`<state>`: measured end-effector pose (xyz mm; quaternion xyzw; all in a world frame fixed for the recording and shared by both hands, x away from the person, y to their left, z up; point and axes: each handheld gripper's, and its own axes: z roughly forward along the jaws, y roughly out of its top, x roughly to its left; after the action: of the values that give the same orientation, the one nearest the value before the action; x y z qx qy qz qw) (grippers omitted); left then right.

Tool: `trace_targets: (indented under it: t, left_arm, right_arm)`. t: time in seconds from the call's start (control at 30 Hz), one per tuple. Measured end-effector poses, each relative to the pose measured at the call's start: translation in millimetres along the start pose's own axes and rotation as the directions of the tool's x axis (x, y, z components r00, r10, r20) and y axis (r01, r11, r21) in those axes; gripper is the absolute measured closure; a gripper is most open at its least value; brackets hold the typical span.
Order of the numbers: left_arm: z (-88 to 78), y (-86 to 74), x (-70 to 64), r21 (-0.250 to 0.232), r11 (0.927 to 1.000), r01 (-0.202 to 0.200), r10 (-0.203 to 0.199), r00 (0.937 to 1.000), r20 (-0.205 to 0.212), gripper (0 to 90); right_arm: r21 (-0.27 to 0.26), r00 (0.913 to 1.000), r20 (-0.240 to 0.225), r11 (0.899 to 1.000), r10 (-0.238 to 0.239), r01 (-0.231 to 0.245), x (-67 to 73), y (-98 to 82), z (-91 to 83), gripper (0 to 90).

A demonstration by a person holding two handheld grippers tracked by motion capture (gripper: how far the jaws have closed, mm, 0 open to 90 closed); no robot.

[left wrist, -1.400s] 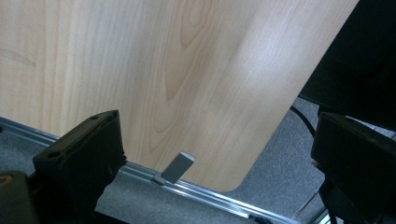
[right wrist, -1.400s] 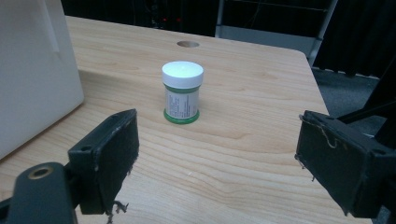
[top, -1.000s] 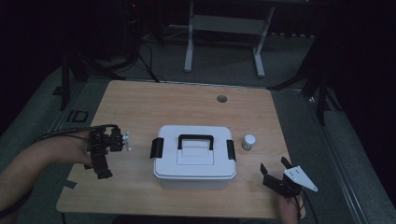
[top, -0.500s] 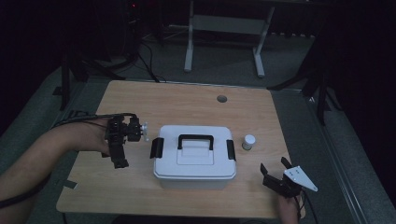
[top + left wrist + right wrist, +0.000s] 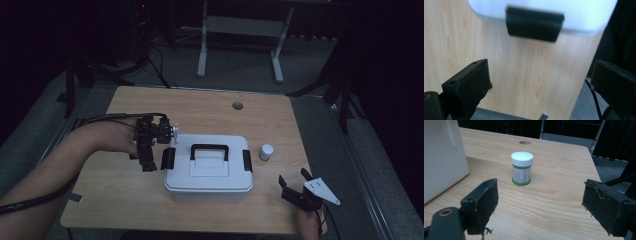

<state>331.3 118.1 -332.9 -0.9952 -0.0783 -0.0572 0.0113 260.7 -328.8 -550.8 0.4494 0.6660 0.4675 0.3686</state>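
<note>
Before the black left tongs (image 5: 537, 82) sits a white plastic box (image 5: 209, 169) with black latches and handle. Ahead of the black right tongs (image 5: 541, 205), a white-capped, green-trimmed small jar (image 5: 521, 168) stands on the pale wood-grain worktop (image 5: 200, 110).

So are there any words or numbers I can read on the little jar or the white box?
Label on the little jar: there is print on it, but it is too small and blurred to read.
White box: no words or numbers show on it.
Table: no writing shows on it.
</note>
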Motion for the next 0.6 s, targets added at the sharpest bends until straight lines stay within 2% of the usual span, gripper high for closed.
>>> trace_targets:
  t: [0.03, 0.07, 0.13, 0.23, 0.27, 0.3, 0.37, 0.4, 0.53, 0.6]
  left_arm:
    - [0.0, 0.0, 0.0, 0.0, 1.0, 0.0, 0.0, 1.0, 0.0, 2.0]
    - [-0.7, 8.0, 0.0, -0.021, 0.9997, -0.013, 0.013, 0.9999, 0.008, 2.0]
    - [0.4, 15.5, -0.3, -0.02, 0.9996, -0.022, 0.022, 0.9998, -0.003, 2.0]
    - [1.5, 22.1, 0.1, -0.019, 0.9993, -0.032, 0.032, 0.9995, 0.003, 2.0]
    - [2.4, 26.9, 0.3, -0.023, 0.9991, -0.035, 0.035, 0.9993, -0.011, 2.0]
    - [3.7, 34.4, 0.1, -0.032, 0.9984, -0.046, 0.046, 0.999, -0.003, 2.1]
    - [4.3, 37.3, -0.2, -0.032, 0.998, -0.055, 0.054, 0.9985, -0.013, 4.9]
    - [7.3, 45.6, 0.3, -0.023, 0.9976, -0.065, 0.065, 0.9978, -0.016, 4.9]
    - [10.1, 54.1, 2.1, -0.029, 0.997, -0.072, 0.072, 0.9973, -0.011, 5.2]
    - [13.3, 62.3, 5.3, -0.031, 0.9966, -0.076, 0.075, 0.997, -0.021, 6.9]
  right_arm:
    - [0.0, 1.0, 0.0, 1.0, 0.0, 0.0, 0.0, 0.0, 0.0, 12.9]
    - [-0.001, 1.0, -0.001, 1.0, 0.001, -0.001, -0.2, 0.1, -0.2, 12.9]
    - [0.0, 1.0, 0.0, 1.0, 0.001, -0.001, -0.1, 0.0, -0.1, 12.9]
    - [0.001, 1.0, -0.002, 1.0, 0.002, -0.002, -0.1, 0.0, 0.0, 12.9]
    - [0.001, 1.0, -0.002, 1.0, 0.001, -0.001, 0.0, 0.0, 0.0, 12.9]
    - [0.003, 1.0, -0.004, 1.0, 0.001, -0.001, -0.1, -0.1, 0.1, 12.9]
    - [0.001, 1.0, -0.005, 1.0, 0.002, -0.002, -0.2, -0.1, 0.0, 12.9]
    - [0.002, 1.0, -0.005, 1.0, 0.002, -0.002, -0.3, -0.1, 0.0, 12.9]
    - [0.001, 1.0, -0.007, 1.0, 0.002, -0.002, -0.4, -0.2, -0.2, 12.9]
    - [0.002, 1.0, -0.008, 1.0, 0.002, -0.002, -0.5, -0.3, -0.1, 12.9]
